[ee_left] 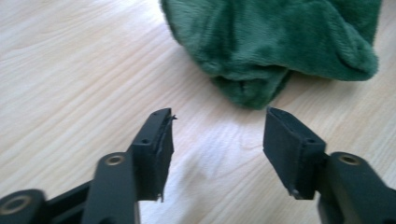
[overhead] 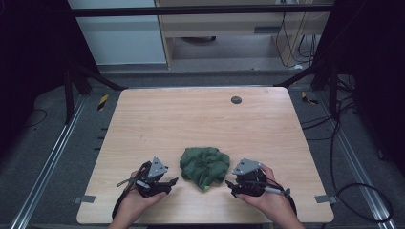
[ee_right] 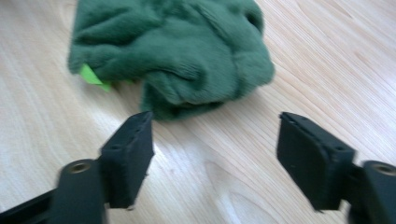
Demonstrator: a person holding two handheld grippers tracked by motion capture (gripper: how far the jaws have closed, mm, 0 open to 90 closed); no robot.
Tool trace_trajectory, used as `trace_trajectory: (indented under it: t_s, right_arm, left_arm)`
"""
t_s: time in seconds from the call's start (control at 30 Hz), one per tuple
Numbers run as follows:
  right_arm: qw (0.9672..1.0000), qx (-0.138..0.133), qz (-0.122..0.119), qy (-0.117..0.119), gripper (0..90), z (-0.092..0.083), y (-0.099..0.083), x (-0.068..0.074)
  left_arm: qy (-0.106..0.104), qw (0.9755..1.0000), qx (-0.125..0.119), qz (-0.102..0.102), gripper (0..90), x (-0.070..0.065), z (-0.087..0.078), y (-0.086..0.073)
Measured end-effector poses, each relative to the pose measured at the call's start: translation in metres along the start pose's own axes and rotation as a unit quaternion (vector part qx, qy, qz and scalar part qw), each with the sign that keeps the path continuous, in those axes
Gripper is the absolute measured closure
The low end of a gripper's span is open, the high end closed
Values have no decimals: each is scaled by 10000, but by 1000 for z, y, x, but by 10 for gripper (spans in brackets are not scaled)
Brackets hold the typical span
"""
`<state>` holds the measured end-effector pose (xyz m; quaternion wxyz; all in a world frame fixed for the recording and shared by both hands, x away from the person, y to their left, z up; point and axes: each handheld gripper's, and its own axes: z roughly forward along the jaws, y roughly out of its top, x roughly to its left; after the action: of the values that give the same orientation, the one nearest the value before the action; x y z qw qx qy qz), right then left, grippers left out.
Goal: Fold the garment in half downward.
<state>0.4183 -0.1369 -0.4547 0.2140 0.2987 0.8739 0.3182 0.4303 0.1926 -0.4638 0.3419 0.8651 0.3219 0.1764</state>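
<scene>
The wooden table carries a crumpled green cloth near its front edge, at about six o'clock from the table's middle, and a small dark round disc far back at twelve. The cloth lies bunched in a rough mound, so it has no clear long axis; in the high view it is a little wider from nine to three than from twelve to six, with a narrowed corner pointing toward six. A bright green tag pokes out of its folds at that near corner. The left gripper sits at nine o'clock of the cloth and the right gripper at three, each just beside it and not touching. Both have their jaws spread with nothing but bare wood between them, as the gripper views show the cloth lying just beyond the pads. The risk, as I judge it, is that a jaw closing on the mound catches several layers at once, so the cloth lifts as a lump instead of opening out. A pad could also slide over the plush surface and miss an edge, or scrape the tabletop if it comes in too low.
</scene>
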Motion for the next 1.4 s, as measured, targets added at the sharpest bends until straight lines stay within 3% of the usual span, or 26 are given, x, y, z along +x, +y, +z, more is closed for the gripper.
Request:
trace_trajectory:
  t_s: [0.17,0.33,0.57,0.7,0.9,1.17,1.23,1.4]
  right_arm:
    - [9995,175,236,-94,146,-1,-1,-13]
    - [9978,402,514,-84,105,1,-6,-33]
    - [9947,629,796,-145,80,4,-16,-63]
    - [9931,770,880,-123,68,5,-19,-80]
    - [9916,1001,814,-11,64,9,-20,-102]
    - [9879,1203,980,-93,79,24,-18,-134]
    - [9880,1146,1015,-223,93,27,-18,-143]
    - [9852,1004,1347,-349,96,36,-18,-162]
  left_arm:
    - [55,9996,275,-54,236,15,-5,8]
    - [108,9983,578,-42,158,32,-6,13]
    - [234,9962,836,-47,121,57,-6,12]
    - [301,9935,1093,36,108,70,-3,10]
    - [340,9891,1423,152,91,87,0,10]
    - [466,9836,1738,139,80,114,11,6]
    - [554,9818,1818,32,82,124,16,3]
    - [722,9810,1781,-255,72,143,25,-1]
